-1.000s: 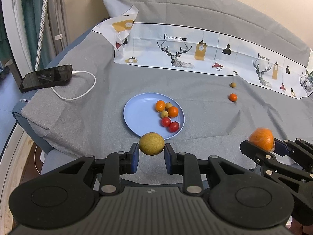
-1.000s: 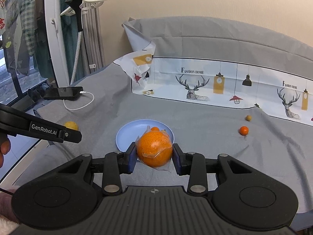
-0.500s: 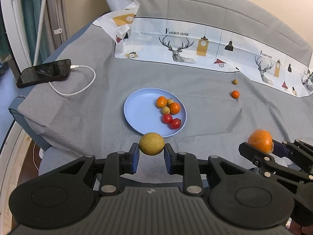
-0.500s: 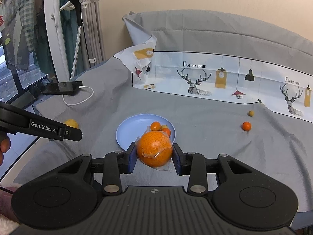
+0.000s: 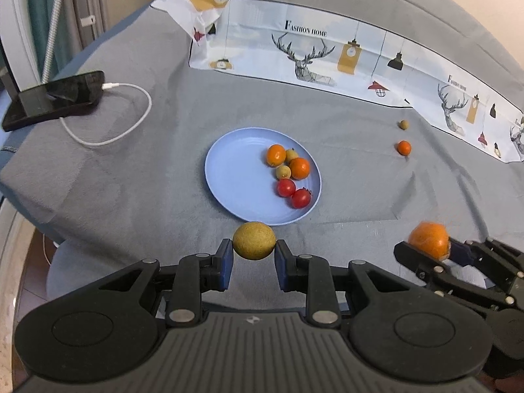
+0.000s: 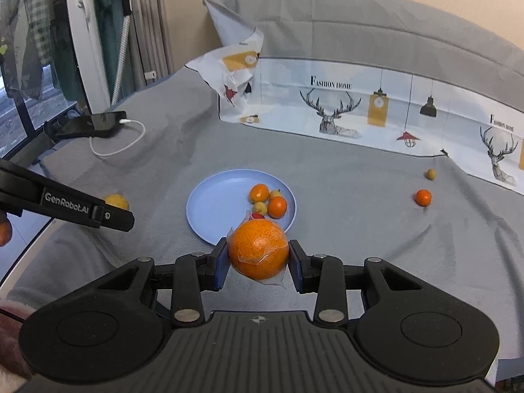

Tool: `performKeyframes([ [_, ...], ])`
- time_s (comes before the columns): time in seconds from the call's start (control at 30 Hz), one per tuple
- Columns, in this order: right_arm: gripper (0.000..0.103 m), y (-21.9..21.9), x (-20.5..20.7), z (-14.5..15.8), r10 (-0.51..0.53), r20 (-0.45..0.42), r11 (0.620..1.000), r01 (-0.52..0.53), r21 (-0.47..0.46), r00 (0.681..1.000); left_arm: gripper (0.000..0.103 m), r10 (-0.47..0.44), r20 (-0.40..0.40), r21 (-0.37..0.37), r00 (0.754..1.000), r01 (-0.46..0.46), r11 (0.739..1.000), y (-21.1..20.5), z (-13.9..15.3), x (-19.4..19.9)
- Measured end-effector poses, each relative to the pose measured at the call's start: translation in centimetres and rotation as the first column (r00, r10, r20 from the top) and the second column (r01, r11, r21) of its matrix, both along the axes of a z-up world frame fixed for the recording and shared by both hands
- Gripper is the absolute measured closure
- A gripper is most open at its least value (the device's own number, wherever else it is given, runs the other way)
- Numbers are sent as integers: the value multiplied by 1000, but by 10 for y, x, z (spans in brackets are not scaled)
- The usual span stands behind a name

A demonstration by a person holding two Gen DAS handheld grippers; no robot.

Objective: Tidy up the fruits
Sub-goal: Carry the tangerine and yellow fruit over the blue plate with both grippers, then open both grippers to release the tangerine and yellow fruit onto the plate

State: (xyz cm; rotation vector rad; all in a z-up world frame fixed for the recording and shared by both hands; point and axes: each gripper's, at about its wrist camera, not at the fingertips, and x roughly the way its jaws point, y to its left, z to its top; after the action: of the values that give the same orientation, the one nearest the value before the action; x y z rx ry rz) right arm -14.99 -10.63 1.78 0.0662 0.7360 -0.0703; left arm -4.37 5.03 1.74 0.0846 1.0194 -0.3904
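Observation:
My left gripper [image 5: 254,257] is shut on a round yellow-green fruit [image 5: 254,240], held just short of the near rim of the blue plate [image 5: 235,177]. My right gripper [image 6: 258,263] is shut on a large orange in clear wrap [image 6: 258,249], also at the plate's [image 6: 216,203] near edge. On the plate lie two small oranges [image 5: 299,168], two small yellowish fruits [image 5: 283,172] and two cherry tomatoes [image 5: 300,198]. A small orange [image 5: 404,147] and a small yellowish fruit [image 5: 404,124] lie loose on the grey cloth at the right.
A black phone [image 5: 54,100] with a white cable [image 5: 131,121] lies at the far left near the bed's edge. A printed deer-pattern sheet [image 5: 327,55] runs along the back. Grey cloth [image 5: 131,190] surrounds the plate. A window and pole stand at the left [image 6: 82,49].
Both grippers have moved forward and down toward the plate, which now looks larger and closer. Each still grips its fruit as before.

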Motion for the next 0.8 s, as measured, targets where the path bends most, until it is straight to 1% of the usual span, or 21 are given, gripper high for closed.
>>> performKeyframes([
  [0.07, 64, -3, 12, -6, -2, -20, 1000, 2, 10, 1000, 73, -4, -10, 5, 1000, 4, 1000, -5, -4, 13],
  [0.2, 64, -8, 41, -21, 8, -55, 1000, -7, 24, 998, 73, -16, -11, 43, 1000, 17, 999, -18, -16, 44],
  [0.33, 64, -10, 73, -38, 32, -82, 999, -29, 37, 996, 73, -19, -39, 56, 999, 21, 998, -30, -33, 81],
  [0.53, 64, -15, 122, -71, 56, -147, 995, -43, 88, 987, 73, -46, -68, 85, 997, 52, 995, -51, -64, 131],
  [0.8, 64, -13, 170, -116, 90, -231, 992, -67, 106, 969, 73, -63, -96, 161, 993, 78, 984, -75, -108, 179],
])
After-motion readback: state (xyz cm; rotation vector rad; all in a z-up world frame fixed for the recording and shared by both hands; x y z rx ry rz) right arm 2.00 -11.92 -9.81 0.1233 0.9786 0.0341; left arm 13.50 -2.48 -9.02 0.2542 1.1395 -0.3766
